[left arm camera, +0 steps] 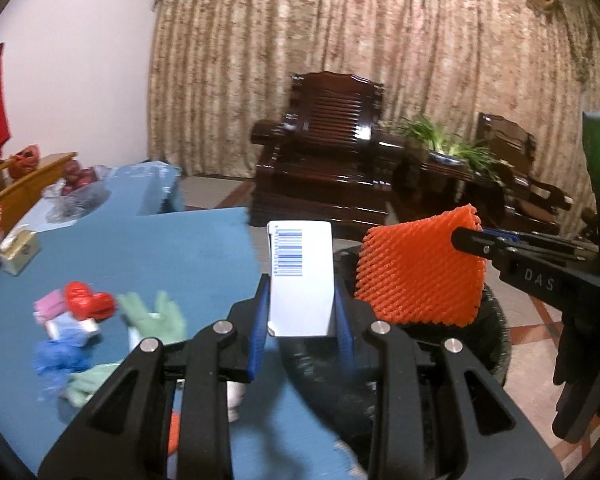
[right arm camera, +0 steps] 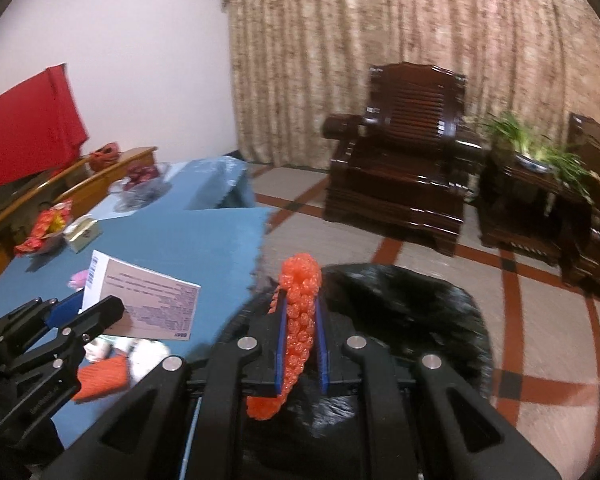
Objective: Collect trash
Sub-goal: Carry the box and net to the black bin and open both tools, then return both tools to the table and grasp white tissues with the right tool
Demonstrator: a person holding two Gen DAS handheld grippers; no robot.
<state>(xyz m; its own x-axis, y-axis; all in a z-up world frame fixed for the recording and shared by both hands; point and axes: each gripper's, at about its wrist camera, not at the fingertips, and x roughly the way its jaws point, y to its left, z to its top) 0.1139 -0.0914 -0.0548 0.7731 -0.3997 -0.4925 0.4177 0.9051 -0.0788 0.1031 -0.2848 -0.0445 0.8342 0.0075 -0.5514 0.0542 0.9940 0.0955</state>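
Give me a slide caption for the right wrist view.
Right gripper carries orange foam net over black trash bag.

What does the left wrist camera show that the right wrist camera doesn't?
Only the left wrist view shows the coloured scraps on the blue table, and the flat face of the orange foam net.

Only the right wrist view shows the printed side of the white box and much of the red-striped floor.

Both show the left tongs shut on the box, the right tongs shut on the net, the black bin bag and the dark wooden armchair.
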